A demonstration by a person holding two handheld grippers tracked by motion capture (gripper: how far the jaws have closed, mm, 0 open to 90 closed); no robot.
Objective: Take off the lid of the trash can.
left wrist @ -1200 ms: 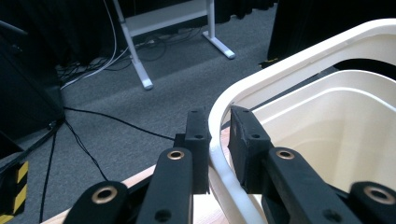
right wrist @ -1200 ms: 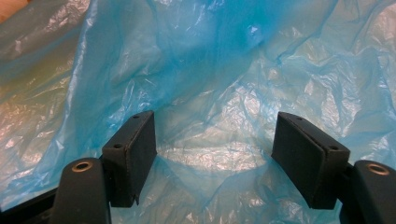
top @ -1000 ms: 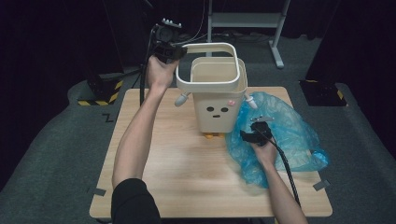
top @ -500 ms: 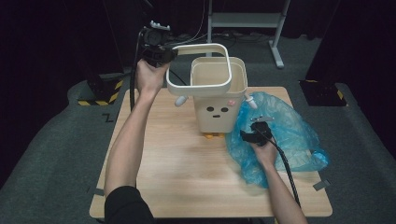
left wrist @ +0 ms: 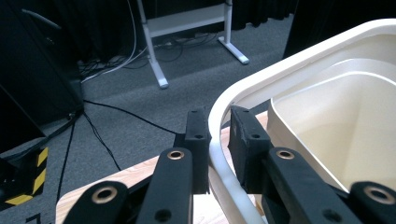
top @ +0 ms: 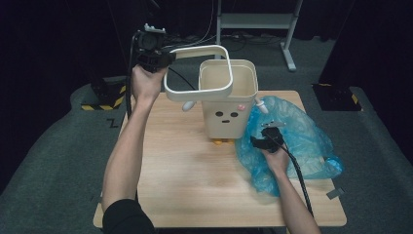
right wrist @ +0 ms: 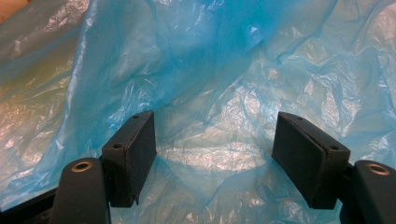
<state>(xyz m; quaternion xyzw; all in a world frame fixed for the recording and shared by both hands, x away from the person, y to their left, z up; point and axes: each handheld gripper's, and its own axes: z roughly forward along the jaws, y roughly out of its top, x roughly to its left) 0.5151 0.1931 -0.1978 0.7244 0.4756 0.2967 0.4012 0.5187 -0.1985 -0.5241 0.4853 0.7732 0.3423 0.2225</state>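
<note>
A cream bin [top: 229, 114] with a drawn face stands upright at the back middle of the wooden table [top: 195, 185]. Its loose cream rim ring [top: 199, 49] hangs tilted in the air, over the bin's left edge and beyond it. My left gripper [top: 165, 57] is shut on the ring's left side. In the left gripper view the pads [left wrist: 198, 140] pinch the ring [left wrist: 299, 60], with the bin's inside [left wrist: 345, 140] behind. A crumpled blue plastic bag [top: 302, 136] lies right of the bin. My right gripper [top: 263, 141] rests open over the bag [right wrist: 210, 70], pads [right wrist: 133, 149] apart.
A white stand's legs [top: 253, 19] and cables lie on the grey floor behind the table. A black and yellow striped block [top: 104, 97] sits on the floor at the left. Bare wood spans the table's front and left.
My left gripper has carried the ring leftward, off the top of the bin. The right gripper and the bag have stayed put.
</note>
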